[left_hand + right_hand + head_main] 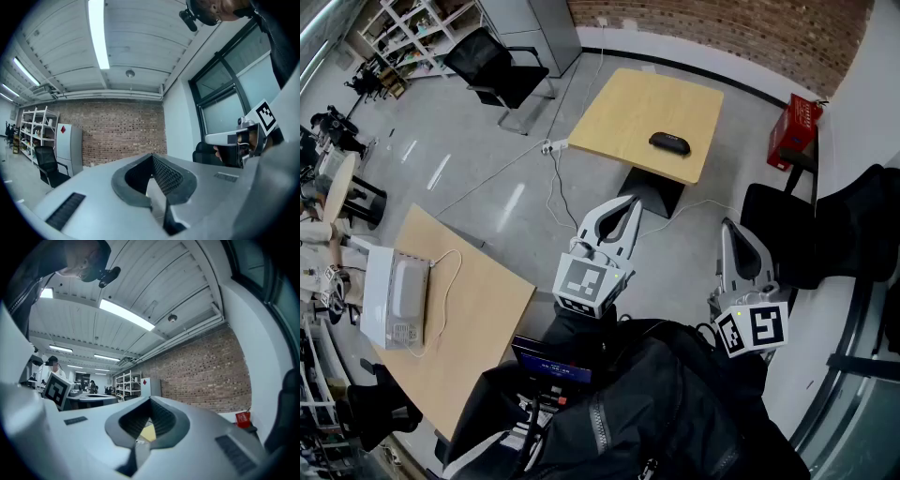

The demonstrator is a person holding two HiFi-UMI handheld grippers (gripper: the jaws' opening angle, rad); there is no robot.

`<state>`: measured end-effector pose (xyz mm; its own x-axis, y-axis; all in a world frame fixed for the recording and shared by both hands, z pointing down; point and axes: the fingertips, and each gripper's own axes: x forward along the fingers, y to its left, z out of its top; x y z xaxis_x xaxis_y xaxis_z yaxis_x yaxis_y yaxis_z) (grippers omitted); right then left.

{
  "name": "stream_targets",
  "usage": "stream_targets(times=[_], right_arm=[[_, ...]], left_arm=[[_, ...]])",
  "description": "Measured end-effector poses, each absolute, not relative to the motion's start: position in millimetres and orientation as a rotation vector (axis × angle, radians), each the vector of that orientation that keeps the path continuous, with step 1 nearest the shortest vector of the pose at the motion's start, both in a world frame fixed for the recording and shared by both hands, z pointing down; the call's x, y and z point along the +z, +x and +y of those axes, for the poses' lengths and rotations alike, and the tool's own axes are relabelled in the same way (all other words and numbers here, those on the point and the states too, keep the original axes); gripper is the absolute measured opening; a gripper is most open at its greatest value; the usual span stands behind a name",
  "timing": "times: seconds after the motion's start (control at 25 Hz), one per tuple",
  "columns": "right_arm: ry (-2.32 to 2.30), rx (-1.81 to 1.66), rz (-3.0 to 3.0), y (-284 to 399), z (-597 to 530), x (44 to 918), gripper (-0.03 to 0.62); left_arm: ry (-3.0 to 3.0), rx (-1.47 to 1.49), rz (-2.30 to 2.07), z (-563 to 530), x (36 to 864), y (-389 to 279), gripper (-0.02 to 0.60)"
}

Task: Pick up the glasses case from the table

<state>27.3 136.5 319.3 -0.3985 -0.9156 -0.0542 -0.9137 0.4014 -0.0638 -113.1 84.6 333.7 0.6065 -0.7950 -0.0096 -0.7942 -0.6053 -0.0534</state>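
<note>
**Glasses case [669, 143] lies on far desk [619, 108], both grippers empty**

Head view: the dark glasses case rests near the right edge of a square wooden desk, well apart from both grippers. The left gripper [632, 206] and right gripper [728, 230] are held over the grey floor, close to the person's dark jacket [675, 412].

Left gripper view: its fingers [166, 174] are closed tip to tip with nothing between them.

Right gripper view: its fingers [161, 417] meet as well, holding nothing.
</note>
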Motion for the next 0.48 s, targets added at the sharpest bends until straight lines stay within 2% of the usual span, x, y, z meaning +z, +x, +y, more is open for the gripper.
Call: stream_targets(times=[0.48], right_arm=[[-1.649, -0.112, 2.598, 49, 151, 345, 0.005]], left_arm=[[-2.777, -0.052, 1.355, 97, 351, -79, 0.000]])
